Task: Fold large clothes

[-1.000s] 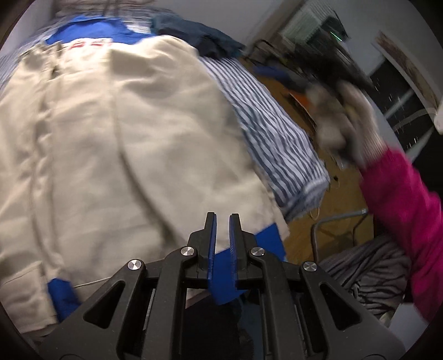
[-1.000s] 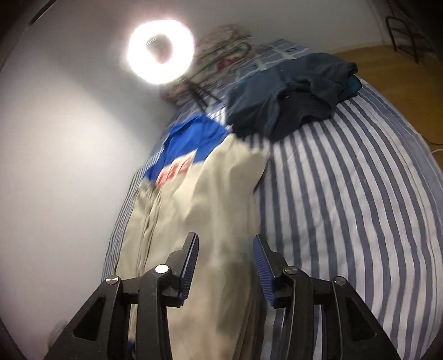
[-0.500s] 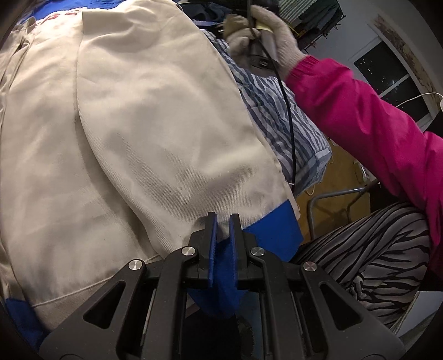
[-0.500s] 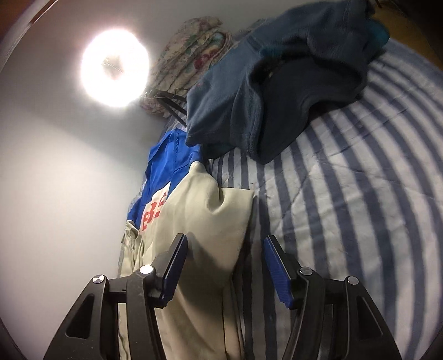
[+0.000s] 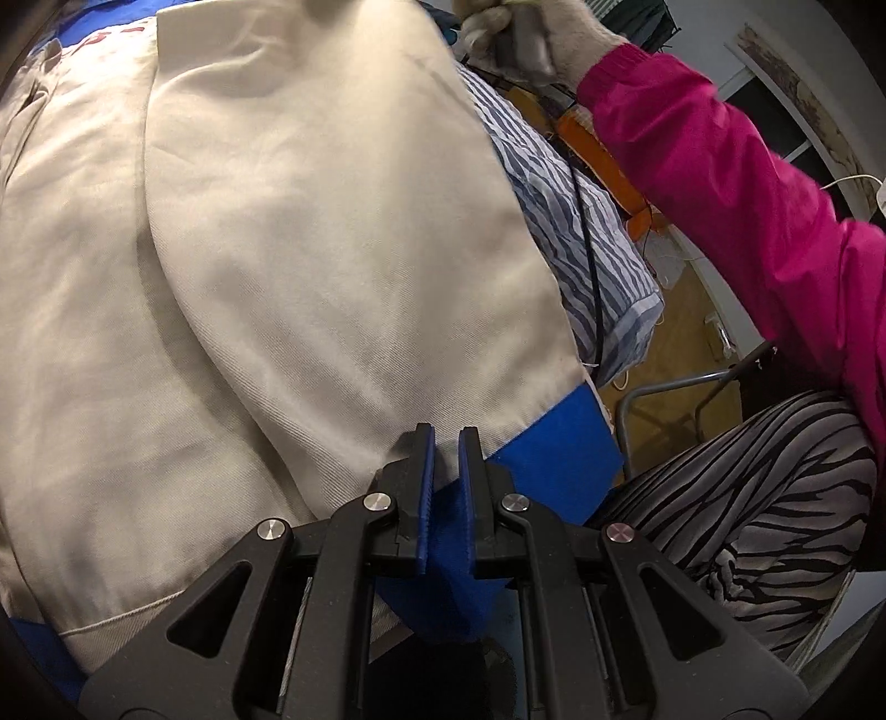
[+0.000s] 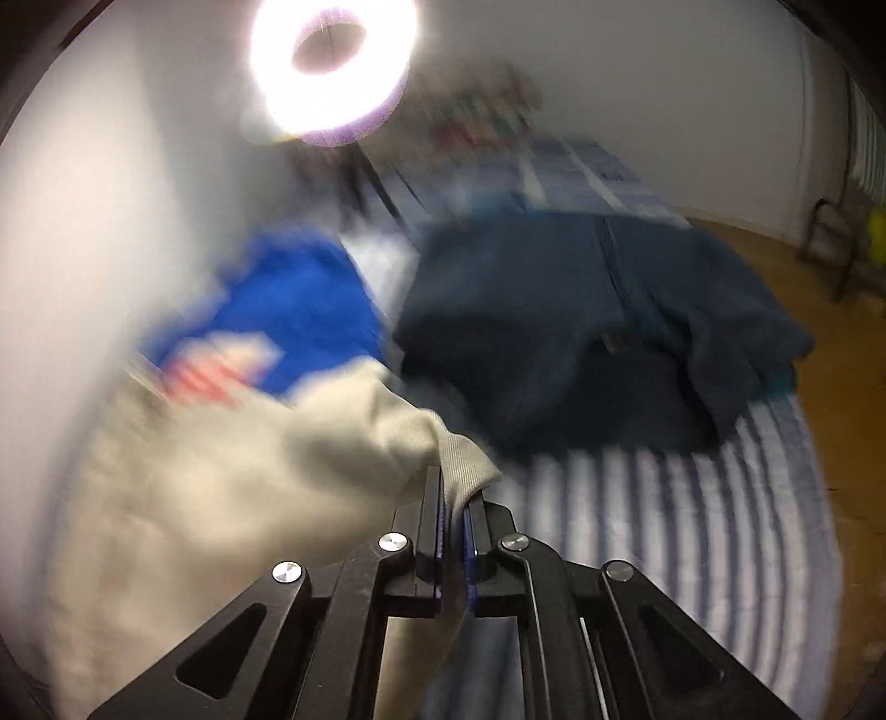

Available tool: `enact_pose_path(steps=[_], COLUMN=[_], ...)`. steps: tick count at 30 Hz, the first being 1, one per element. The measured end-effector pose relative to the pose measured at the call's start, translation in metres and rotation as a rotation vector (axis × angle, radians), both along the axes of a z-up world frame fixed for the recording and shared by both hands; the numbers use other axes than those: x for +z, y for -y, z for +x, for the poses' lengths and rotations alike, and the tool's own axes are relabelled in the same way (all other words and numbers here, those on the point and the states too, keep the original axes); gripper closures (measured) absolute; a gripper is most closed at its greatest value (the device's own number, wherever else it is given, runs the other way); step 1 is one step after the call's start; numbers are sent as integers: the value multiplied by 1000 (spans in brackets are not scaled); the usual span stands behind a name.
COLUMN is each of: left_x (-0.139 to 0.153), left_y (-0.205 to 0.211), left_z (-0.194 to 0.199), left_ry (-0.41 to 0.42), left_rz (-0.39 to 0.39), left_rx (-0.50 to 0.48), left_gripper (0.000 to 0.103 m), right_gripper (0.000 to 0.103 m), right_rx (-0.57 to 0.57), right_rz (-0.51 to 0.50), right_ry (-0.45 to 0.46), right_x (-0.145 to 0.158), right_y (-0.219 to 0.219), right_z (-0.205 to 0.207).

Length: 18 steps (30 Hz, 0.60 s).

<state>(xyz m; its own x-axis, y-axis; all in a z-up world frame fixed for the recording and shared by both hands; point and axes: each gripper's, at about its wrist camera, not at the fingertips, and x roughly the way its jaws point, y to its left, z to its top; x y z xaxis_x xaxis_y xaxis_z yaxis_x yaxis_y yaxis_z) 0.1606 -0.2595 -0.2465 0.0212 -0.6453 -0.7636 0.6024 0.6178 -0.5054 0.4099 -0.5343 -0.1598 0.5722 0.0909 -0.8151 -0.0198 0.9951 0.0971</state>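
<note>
A large cream jacket (image 5: 310, 266) with blue trim lies spread over a bed covered by a blue-and-white striped sheet (image 5: 581, 243). In the left wrist view the cream cloth fills the left and middle of the picture, with a long fold line curving down it. At the bottom centre the left gripper (image 5: 446, 437) is closed on the jacket's blue cuff (image 5: 554, 459), the blue fabric pinched between its jaws and bunching below them. To the right, the striped sheet hangs over the bed's edge above a wooden floor (image 5: 692, 321). Further right, a gloved hand (image 5: 531, 33) at the top grips a handle, and a bright pink sleeve (image 5: 747, 183) runs down the right side, above a leg in zebra-striped trousers (image 5: 764, 482).

The right wrist view is blurred. A white wall sits at left, with a glowing ring light (image 6: 332, 61) at top. Below it the jacket's blue shoulder with red lettering shows, then the cream cloth. At bottom centre the right gripper (image 6: 453, 487) has just closed, its jaws now pinching a raised corner of the cream fabric. To the right a dark blue garment (image 6: 598, 327) lies heaped on the striped sheet, well apart from the jacket's main body.
</note>
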Motion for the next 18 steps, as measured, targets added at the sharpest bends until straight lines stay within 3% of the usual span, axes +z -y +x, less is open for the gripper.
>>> enact_pose_path(steps=[2,3,4,6,8,12,15,18], left_x=[0,1,1,1,2,3,4,4], left_y=[-1,0,-1,-2,-2,-2,-2,-1], left_z=[-1,-2,-3,-4,-5,-4,-5,-6], left_ry=[-2,3,7,13,17,15,19,26], left_rz=[2,5,5,3,-2,1,1,3], left_rx=[1,-5,-6,-5,-7,-5,-4,-3], left_gripper=[97,97,97,97,97,97,97,97], right_gripper=[95,83,78,78,78,77,79,79], right_rx=[7,-3,-20,-55,-61,107,233,272], right_rz=[-25,-19,-10,21,-15,69,99,171], right_ry=[-82,-97,-93,-48,18,109,51,-42], right_x=[-24,-26,-25,-10,12,46,34,-1], right_y=[1,4,8,15,11,-27,-65,-93], right_z=[5,4,1,-8,-20,-49,-44,-28])
